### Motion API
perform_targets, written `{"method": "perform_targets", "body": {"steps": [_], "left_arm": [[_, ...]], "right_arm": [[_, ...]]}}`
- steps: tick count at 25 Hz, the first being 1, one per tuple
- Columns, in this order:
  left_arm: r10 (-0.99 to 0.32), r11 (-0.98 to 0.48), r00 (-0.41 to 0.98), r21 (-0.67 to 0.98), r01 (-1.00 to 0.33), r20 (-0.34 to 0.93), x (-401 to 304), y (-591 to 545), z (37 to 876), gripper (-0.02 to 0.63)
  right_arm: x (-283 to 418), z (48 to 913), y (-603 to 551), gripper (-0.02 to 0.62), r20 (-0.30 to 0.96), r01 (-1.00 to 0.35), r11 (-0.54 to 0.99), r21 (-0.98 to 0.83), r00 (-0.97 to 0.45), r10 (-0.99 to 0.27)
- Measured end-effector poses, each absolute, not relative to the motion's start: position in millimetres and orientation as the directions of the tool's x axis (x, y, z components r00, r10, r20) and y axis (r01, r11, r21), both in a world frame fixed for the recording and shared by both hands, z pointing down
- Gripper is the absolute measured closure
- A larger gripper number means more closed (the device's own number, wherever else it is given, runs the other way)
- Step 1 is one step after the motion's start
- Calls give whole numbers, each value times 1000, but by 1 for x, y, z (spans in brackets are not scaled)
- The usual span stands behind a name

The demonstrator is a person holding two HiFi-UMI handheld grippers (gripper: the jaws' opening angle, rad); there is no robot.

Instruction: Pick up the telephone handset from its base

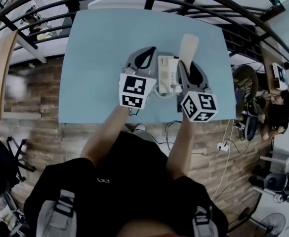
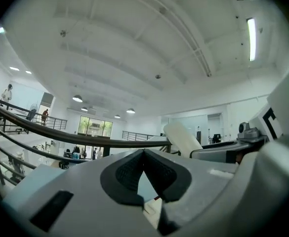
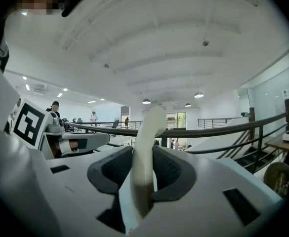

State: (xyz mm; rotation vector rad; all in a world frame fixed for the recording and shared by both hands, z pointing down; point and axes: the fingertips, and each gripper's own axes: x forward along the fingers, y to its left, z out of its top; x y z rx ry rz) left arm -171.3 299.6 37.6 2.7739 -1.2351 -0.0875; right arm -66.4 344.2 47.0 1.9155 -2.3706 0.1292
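Note:
The cream telephone handset (image 1: 188, 44) is lifted off its white base (image 1: 167, 75), which stands on the light blue table (image 1: 100, 58). My right gripper (image 1: 186, 67) is shut on the handset's lower part, and the handset (image 3: 147, 142) rises upright between its dark pads. My left gripper (image 1: 152, 49) hovers just left of the base, shut, with nothing between its pads (image 2: 129, 172). In the left gripper view the handset (image 2: 183, 138) shows to the right, with the right gripper's body behind it.
Black railings (image 1: 218, 4) curve round the table's far side. A wooden floor (image 1: 30, 88) lies left of the table, and white cables (image 1: 223, 147) run over it on the right. A dark chair (image 1: 1, 162) stands at lower left, with equipment and a fan (image 1: 275, 181) at lower right.

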Motion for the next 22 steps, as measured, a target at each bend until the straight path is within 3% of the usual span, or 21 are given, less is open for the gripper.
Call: {"method": "perform_targets", "body": {"steps": [22], "left_arm": [[-726,-686,686,113,-719,-40,-146,321,29,607]], "right_arm": [[-46,48,370,482,102,-982,188,-10,-188,-977]]}}
